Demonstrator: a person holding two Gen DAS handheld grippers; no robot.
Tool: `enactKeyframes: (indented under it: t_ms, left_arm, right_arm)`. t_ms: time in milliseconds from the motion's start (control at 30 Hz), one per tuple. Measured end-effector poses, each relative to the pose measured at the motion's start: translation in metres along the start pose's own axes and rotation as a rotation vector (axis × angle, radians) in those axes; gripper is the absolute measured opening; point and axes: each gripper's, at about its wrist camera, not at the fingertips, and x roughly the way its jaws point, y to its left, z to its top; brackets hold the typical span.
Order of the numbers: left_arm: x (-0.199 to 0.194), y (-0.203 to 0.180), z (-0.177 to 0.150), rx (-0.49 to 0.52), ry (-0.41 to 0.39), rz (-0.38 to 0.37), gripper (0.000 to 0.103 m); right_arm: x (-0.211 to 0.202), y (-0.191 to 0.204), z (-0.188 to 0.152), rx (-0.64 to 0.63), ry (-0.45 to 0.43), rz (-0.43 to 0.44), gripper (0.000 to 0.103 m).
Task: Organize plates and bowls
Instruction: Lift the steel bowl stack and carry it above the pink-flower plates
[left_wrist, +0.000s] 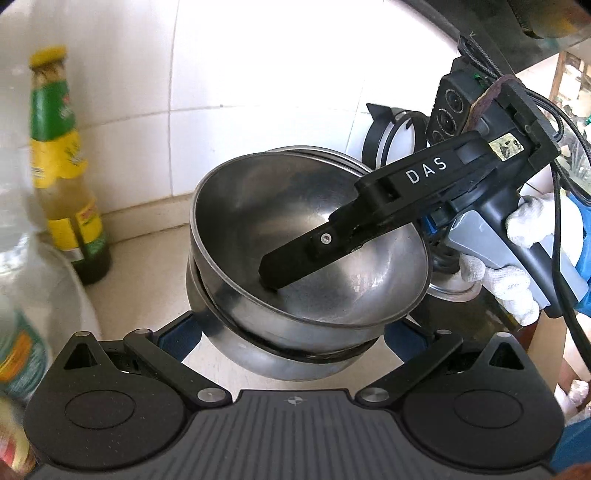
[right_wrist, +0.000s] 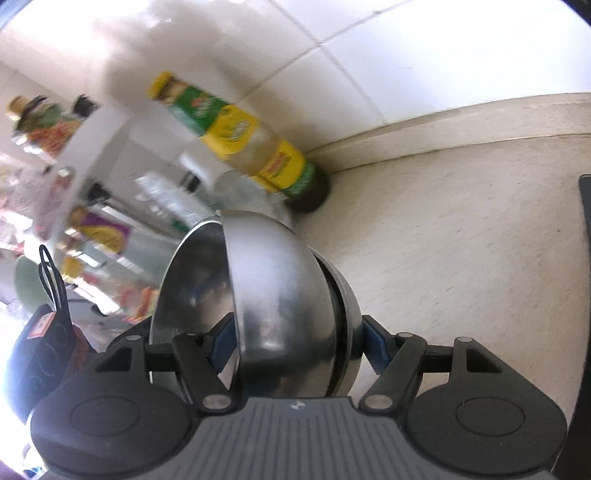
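Several steel bowls are nested in a stack on the beige counter. The top bowl sits tilted in it. My right gripper reaches in from the right; one black finger lies inside the top bowl, the other is hidden outside its wall. In the right wrist view the bowl wall stands between the blue pads, so my right gripper is shut on the top bowl. My left gripper is open, its blue pads on either side of the stack's lower bowls.
A green-and-yellow sauce bottle stands by the tiled wall, also in the right wrist view. A clear plastic bottle is at the left. A black rack stands behind the bowls. More bottles and packets crowd the left.
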Motion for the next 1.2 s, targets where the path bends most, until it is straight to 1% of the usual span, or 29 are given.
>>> enactKeyframes:
  t_ms: [133, 200, 367, 467, 533, 700, 867, 1067, 1200]
  left_arm:
    - [-0.028, -0.019, -0.01, -0.017, 0.005, 0.06, 0.103]
    - [-0.035, -0.028, -0.015, -0.038, 0.007, 0.083, 0.103]
    - [-0.056, -0.04, -0.04, -0.091, 0.022, 0.1, 0.103]
    - [-0.064, -0.046, -0.055, -0.111, 0.04, 0.092, 0.103]
    - [-0.07, -0.049, -0.062, -0.105, 0.055, 0.082, 0.103]
    - [-0.083, -0.052, -0.081, -0.101, 0.082, 0.051, 0.103]
    - [-0.087, -0.053, -0.103, -0.115, 0.118, 0.016, 0.103]
    - [-0.078, -0.048, -0.106, -0.131, 0.141, -0.005, 0.103]
    - [-0.07, -0.047, -0.105, -0.147, 0.16, -0.008, 0.103]
  right_arm:
    - [-0.003, 0.015, -0.013, -0.019, 0.038, 0.05, 0.088]
    - [-0.001, 0.022, -0.021, -0.026, 0.069, 0.073, 0.088]
    - [0.006, 0.034, -0.046, -0.028, 0.132, 0.091, 0.088]
    - [0.009, 0.034, -0.065, -0.004, 0.152, 0.093, 0.088]
    - [0.01, 0.034, -0.079, 0.026, 0.162, 0.092, 0.088]
    - [0.011, 0.039, -0.107, 0.09, 0.162, 0.082, 0.088]
    - [0.015, 0.042, -0.132, 0.129, 0.168, 0.052, 0.089]
    - [0.022, 0.035, -0.144, 0.184, 0.163, 0.028, 0.088]
    - [0.024, 0.021, -0.147, 0.23, 0.156, 0.019, 0.089]
